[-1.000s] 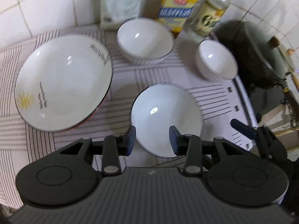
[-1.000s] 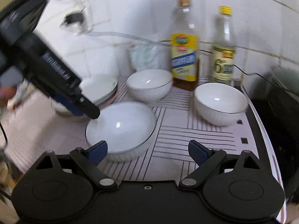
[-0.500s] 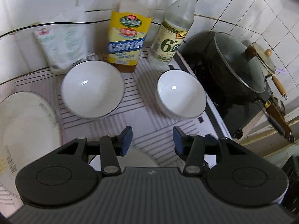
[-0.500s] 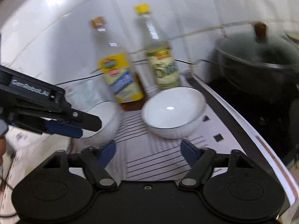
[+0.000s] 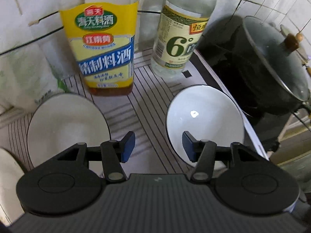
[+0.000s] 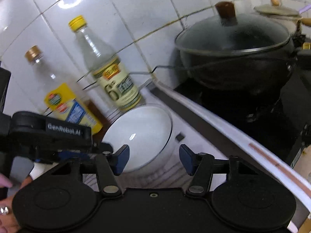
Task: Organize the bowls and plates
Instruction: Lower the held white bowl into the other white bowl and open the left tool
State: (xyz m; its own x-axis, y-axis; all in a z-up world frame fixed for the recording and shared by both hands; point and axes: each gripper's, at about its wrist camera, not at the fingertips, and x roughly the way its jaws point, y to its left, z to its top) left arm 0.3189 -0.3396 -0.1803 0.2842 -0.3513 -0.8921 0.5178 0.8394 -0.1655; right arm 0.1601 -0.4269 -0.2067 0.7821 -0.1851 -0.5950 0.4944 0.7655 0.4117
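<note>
The small white bowl (image 5: 204, 116) with the thin dark rim sits upright on the striped mat (image 5: 136, 101), and I take it as my landmark. It is on the mat's stove-side edge, just in front of the clear bottle with the green "6°" label (image 5: 178, 44). My left claw (image 5: 158, 145) hangs over its near rim with the blue pads spread apart: one pad (image 5: 189, 147) lies over the bowl's inside, the other (image 5: 127, 145) over bare mat to the bowl's left. Nothing is between them, and I cannot tell whether the pad over the bowl touches it.

My right claw (image 6: 153, 159) faces the same bowl (image 6: 140, 136) from the other side, its pads wide apart too, one pad (image 6: 121, 159) in front of the bowl's near wall and the other (image 6: 185, 161) off to its right over the mat. It holds nothing. My left claw's black body (image 6: 50, 134) reaches in from the left of that view, just beside the bowl.

Left of the bowl, well apart across the stripes, stands a second, wider white bowl (image 5: 66, 128), also upright. Beyond that one, at the frame's left edge, a sliver of a white plate (image 5: 7, 178) shows.

Behind the two bowls, against the tiled wall (image 6: 136, 9), the bottle with the yellow and blue label (image 5: 103, 54) stands beside the clear bottle. Left of it a pale plastic bag (image 5: 25, 77) leans on the wall.

To the bowl's right, off the mat, a black wok with a glass lid (image 6: 233, 44) rests on the dark stove (image 6: 262, 120).
</note>
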